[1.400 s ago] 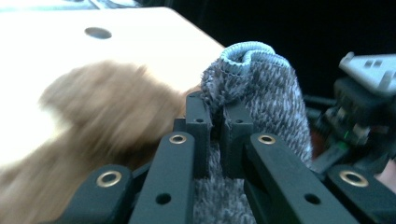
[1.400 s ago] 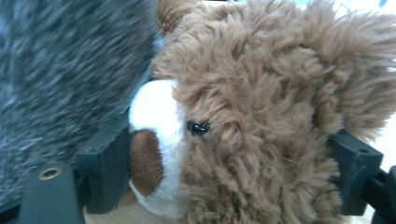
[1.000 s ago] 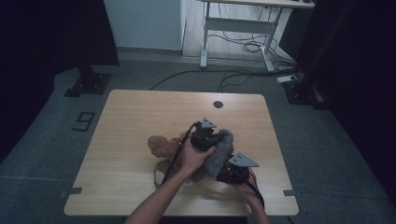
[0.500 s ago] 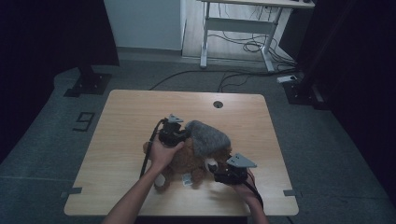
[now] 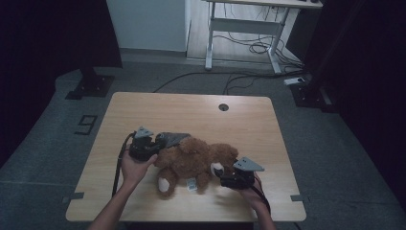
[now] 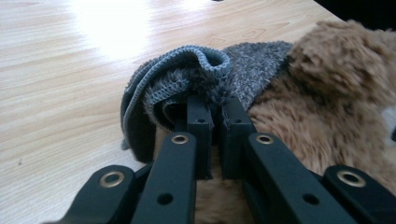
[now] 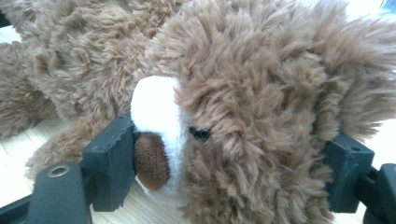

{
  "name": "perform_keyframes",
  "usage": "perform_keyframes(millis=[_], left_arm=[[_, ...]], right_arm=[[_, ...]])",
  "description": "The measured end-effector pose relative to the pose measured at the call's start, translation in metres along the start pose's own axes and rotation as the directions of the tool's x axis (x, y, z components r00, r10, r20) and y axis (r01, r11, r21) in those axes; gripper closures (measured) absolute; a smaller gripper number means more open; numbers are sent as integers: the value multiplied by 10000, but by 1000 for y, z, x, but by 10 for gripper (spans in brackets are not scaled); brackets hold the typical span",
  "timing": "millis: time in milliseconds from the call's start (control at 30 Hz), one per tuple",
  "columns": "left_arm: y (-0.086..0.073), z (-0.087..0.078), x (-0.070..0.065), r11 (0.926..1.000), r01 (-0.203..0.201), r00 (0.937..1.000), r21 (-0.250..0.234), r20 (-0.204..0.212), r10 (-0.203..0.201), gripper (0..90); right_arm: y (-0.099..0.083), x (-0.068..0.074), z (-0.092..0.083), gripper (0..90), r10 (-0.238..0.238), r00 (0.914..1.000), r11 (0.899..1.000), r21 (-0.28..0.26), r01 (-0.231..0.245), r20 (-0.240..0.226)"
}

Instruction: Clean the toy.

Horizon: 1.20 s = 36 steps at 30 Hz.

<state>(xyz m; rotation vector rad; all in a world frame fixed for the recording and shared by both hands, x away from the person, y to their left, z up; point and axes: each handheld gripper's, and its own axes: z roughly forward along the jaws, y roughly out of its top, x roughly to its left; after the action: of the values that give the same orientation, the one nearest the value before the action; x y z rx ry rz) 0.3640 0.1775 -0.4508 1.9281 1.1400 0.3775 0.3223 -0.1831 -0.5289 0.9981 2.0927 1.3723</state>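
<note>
claws grip: left claw [image 6: 212, 122] pinches grey cloth [image 6: 196, 74], right claw [image 7: 233, 163] clamps teddy bear's head [image 7: 261, 93].

my right gripper [image 7: 233, 172]: jaws wide, squeezing the bear's head | teddy bear [image 7: 261, 93]: brown and fluffy, white snout, brown nose by my left jaw | table [image 7: 14, 163]: light wood under it

I see a teddy bear [image 5: 191, 160] of shaggy brown plush with a smooth white muzzle, and a grey cloth [image 6: 196, 74] of fuzzy terry with a stitched hem. My table [image 5: 191, 108] looks like pale, smooth wood grain with a slight sheen; the jaws look matt black plastic.
</note>
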Motion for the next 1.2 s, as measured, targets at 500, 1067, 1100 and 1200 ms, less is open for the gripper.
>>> perform_keyframes(millis=[500,1067,1100,1200], left_arm=[[37,5,-86,9868,-1469,9734,-678,1673,1564,843],[16,24,-65,9990,-422,9825,-126,1810,438,842],[13,21,-58,9997,-216,9829,-110,1825,233,843],[3,8,-37,10000,2,9883,-94,1522,12,842]], right_arm=[[1,0,1,205,107,9999,9999,17,-107,68],[1,-1,3,205,257,9996,9997,-37,-257,88],[1,-1,3,205,234,9997,9997,-46,-234,79],[0,-1,3,205,212,9998,9998,-58,-211,64]])
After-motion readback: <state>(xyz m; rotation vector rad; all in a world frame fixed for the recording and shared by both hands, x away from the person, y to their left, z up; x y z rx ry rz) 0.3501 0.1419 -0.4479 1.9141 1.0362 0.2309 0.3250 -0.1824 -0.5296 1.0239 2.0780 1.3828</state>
